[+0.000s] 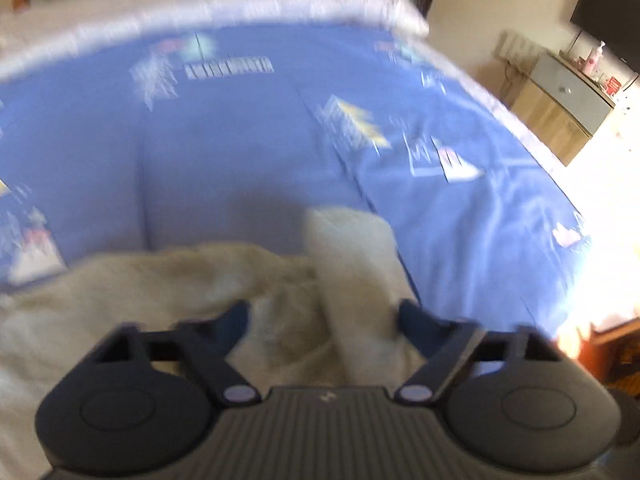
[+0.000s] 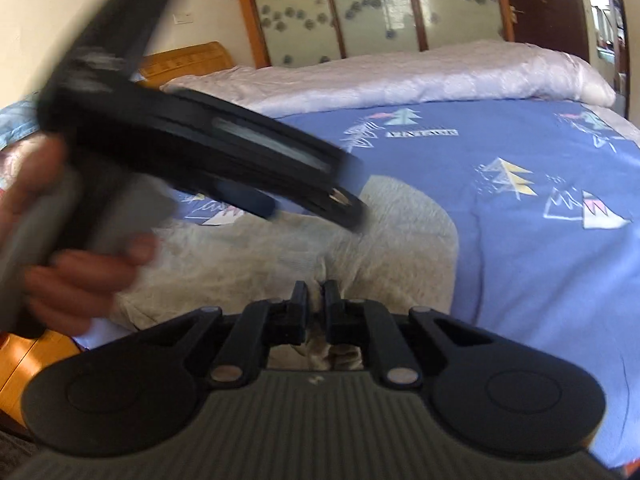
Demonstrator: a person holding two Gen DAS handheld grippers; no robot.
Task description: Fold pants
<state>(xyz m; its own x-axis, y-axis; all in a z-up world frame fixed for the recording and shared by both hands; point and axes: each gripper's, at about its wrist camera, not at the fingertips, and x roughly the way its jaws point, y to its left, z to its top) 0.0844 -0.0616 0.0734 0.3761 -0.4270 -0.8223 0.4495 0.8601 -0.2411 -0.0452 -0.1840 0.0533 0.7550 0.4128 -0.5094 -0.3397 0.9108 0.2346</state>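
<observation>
Apparently pants (image 2: 320,300) sit pinched between right gripper (image 2: 316,300).

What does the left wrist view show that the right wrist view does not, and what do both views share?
Only the left wrist view shows the wall television and the wooden cabinet with a pink bottle.

Only the right wrist view shows the person's hand holding the left gripper, the wooden headboard, the frosted sliding doors, and the right gripper pinching the beige pants.

Both show the pants, the blue patterned bedsheet and the white quilt.
</observation>
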